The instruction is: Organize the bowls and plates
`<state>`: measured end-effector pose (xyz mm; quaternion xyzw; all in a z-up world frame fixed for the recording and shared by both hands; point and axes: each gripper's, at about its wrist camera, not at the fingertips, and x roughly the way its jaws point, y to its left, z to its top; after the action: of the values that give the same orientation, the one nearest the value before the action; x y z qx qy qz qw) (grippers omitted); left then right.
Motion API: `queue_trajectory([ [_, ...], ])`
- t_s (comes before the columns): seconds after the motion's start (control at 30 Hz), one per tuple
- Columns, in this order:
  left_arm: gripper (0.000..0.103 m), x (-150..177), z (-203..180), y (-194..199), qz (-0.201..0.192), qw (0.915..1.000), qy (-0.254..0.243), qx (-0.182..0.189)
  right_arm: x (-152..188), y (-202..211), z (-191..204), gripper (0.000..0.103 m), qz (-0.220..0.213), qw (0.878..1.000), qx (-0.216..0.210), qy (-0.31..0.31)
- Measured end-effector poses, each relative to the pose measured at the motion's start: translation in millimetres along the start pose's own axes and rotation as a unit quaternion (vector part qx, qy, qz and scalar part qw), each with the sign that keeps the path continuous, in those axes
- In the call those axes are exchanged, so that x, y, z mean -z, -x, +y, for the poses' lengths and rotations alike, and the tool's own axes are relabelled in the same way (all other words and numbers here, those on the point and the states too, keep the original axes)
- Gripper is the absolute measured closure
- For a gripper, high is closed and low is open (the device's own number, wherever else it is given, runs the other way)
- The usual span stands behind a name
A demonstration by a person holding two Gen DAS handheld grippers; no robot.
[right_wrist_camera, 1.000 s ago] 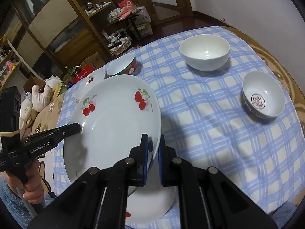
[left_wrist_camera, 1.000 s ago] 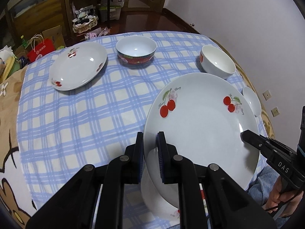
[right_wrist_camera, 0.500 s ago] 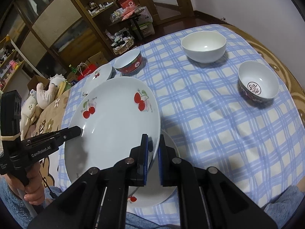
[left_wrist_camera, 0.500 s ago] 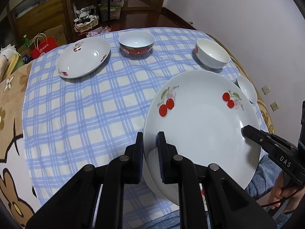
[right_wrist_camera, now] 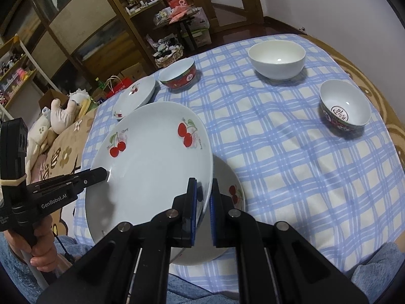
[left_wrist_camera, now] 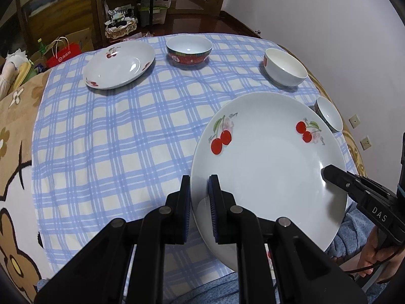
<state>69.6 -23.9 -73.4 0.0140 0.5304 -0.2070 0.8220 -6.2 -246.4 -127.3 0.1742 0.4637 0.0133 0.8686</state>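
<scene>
Both grippers hold one large white cherry plate (left_wrist_camera: pixel 268 167) in the air above the table's near edge. My left gripper (left_wrist_camera: pixel 199 190) is shut on its left rim. My right gripper (right_wrist_camera: pixel 203 195) is shut on its right rim (right_wrist_camera: pixel 152 167). A second cherry plate (right_wrist_camera: pixel 233 200) lies on the cloth under it, mostly hidden. A third cherry plate (left_wrist_camera: pixel 119 64) sits far left. A red-sided bowl (left_wrist_camera: pixel 188 52), a plain white bowl (left_wrist_camera: pixel 284 67) and a small patterned bowl (right_wrist_camera: pixel 345 107) stand further back and right.
The round table has a blue checked cloth (left_wrist_camera: pixel 121 136). A brown flower-print blanket (left_wrist_camera: pixel 12 152) lies at the left. Shelves and clutter (right_wrist_camera: pixel 76 38) stand beyond the table. A white wall (left_wrist_camera: pixel 316 12) is at the right.
Both grippers have lifted the large cherry plate higher and back toward me. The table and the other dishes now look farther away.
</scene>
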Motion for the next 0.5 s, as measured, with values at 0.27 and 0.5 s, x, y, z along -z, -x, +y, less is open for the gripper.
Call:
queue_trajectory([
  [0.27, 0.089, 8, 4, -22, 0.018, 0.9998, 0.009, 0.001, 3, -15, -4, 0.093, 0.019, 1.000, 0.011, 0.002],
  [0.5, 0.088, 12, 12, -41, 0.032, 0.9993, 0.015, -0.012, 6, -37, -7, 0.093, 0.044, 0.999, 0.011, 0.001],
])
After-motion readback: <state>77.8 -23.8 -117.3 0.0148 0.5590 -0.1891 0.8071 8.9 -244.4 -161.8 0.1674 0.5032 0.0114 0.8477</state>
